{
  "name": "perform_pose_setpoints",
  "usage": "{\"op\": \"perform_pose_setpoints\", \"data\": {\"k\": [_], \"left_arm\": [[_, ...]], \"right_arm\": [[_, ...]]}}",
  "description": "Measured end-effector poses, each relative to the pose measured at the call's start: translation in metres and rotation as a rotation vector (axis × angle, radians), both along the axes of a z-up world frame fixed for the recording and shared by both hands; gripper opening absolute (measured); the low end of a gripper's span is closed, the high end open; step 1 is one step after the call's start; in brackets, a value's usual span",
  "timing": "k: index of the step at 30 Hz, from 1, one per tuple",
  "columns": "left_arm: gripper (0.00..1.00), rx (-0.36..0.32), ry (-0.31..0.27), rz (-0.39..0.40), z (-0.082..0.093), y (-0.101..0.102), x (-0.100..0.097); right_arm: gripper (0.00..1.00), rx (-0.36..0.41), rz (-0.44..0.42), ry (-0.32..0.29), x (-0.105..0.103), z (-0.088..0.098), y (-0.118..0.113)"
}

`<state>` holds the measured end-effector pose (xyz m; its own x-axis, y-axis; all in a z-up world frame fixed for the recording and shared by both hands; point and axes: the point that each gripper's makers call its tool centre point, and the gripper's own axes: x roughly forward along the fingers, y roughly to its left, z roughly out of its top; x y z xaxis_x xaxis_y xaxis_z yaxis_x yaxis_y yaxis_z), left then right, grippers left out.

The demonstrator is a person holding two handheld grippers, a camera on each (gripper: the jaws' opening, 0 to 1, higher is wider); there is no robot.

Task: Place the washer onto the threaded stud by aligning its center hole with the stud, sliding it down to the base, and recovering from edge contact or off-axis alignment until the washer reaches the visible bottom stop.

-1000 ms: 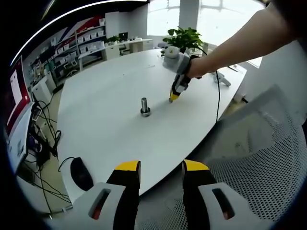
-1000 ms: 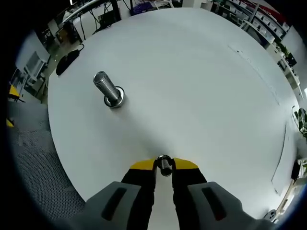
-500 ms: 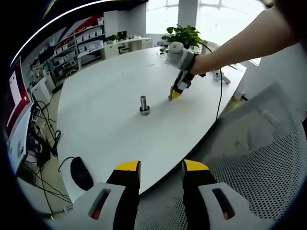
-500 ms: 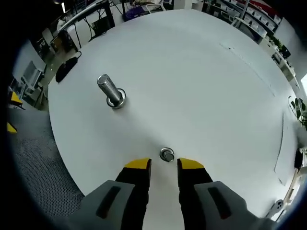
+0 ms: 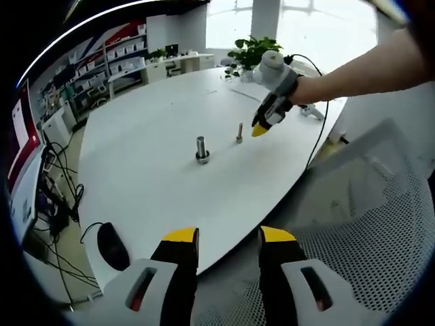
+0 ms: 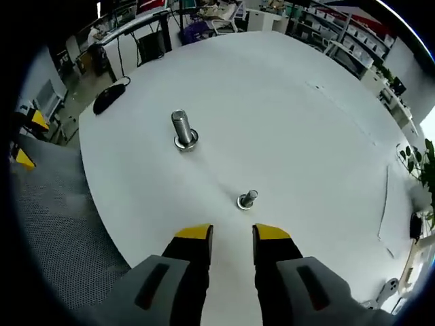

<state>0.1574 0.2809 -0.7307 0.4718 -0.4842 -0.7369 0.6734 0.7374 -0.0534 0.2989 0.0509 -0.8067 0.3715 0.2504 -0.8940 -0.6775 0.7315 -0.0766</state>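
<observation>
A large threaded stud (image 6: 181,127) (image 5: 202,147) stands upright on the white table (image 6: 285,122), with a metal washer (image 6: 185,143) lying around its base. A small bolt (image 6: 247,199) (image 5: 239,132) stands on its wide head, nearer to my right gripper (image 6: 231,234), which is open and empty, just short of that bolt. In the left gripper view the right gripper (image 5: 260,130) hangs above the table beside the small bolt, held by a person's hand. My left gripper (image 5: 228,238) is open and empty, off the table's near edge.
A black mouse (image 5: 112,246) (image 6: 109,97) lies near the table's edge. A mesh chair (image 5: 367,224) stands by the left gripper. A potted plant (image 5: 257,51) and a cable (image 5: 310,136) are at the far side. Shelves line the room.
My right gripper opened, let go of the small bolt, and drew back from it. The bolt now stands alone on the table. The left gripper stayed put.
</observation>
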Motion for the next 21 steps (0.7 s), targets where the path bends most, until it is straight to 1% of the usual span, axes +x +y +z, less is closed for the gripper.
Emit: {"op": "perform_pose_setpoints", "data": {"k": [1, 2, 3, 4, 8, 10, 13, 18, 21], "left_arm": [[0.33, -0.002, -0.001, -0.001, 0.000, 0.000, 0.000], [0.33, -0.003, -0.003, -0.004, 0.000, -0.001, 0.000], [0.33, -0.003, -0.005, -0.008, 0.001, -0.002, 0.000], [0.33, -0.004, -0.005, -0.009, 0.001, -0.002, 0.000], [0.32, -0.007, 0.001, -0.010, 0.000, -0.002, -0.001], [0.32, -0.007, 0.011, -0.005, -0.001, -0.002, -0.001], [0.32, -0.009, 0.012, -0.009, -0.001, -0.003, -0.001], [0.32, -0.012, 0.004, -0.010, 0.001, -0.003, -0.001], [0.32, -0.012, 0.000, -0.009, 0.001, -0.003, -0.001]], "right_arm": [[0.26, -0.001, 0.015, -0.042, 0.000, 0.006, 0.000], [0.26, 0.000, 0.016, -0.058, -0.003, 0.010, 0.000], [0.26, 0.013, 0.008, -0.062, -0.008, 0.014, 0.000], [0.26, 0.026, 0.002, -0.067, -0.009, 0.015, -0.001], [0.26, 0.039, -0.006, -0.073, -0.024, 0.025, -0.006], [0.26, 0.044, -0.012, -0.085, -0.032, 0.033, -0.008], [0.27, 0.085, -0.033, -0.099, -0.045, 0.044, -0.006], [0.27, 0.080, -0.013, -0.084, -0.069, 0.048, -0.008], [0.28, 0.075, 0.003, -0.084, -0.078, 0.053, -0.010]]}}
